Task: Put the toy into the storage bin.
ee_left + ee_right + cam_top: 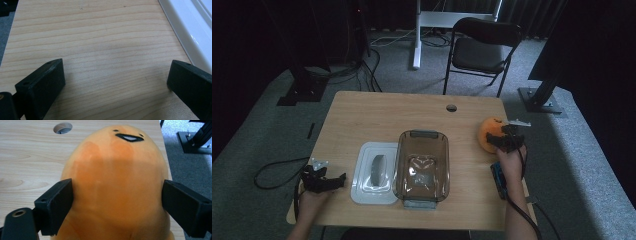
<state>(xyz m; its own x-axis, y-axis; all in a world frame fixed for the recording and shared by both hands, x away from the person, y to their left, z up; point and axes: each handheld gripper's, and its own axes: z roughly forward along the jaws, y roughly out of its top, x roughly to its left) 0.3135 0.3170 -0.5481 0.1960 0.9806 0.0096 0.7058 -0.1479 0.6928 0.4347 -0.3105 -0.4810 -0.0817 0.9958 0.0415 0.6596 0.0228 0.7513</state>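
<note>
Jaws flank orange plush toy (115,185) — touching

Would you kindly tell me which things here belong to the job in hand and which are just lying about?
In the job:
orange plush toy, between the right hand-held gripper's jaws
clear container
white lid

Lying about:
black folding chair
floor cables
left hand-held gripper, open over bare table

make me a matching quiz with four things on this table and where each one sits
Things:
1. plush
2. dish
3. lid
4. left tongs

Places:
A. middle of the table
B. near left corner, open over bare wood
C. far right edge, between the right tongs
D. just left of the dish

Pairs: 1-C, 2-A, 3-D, 4-B
</note>
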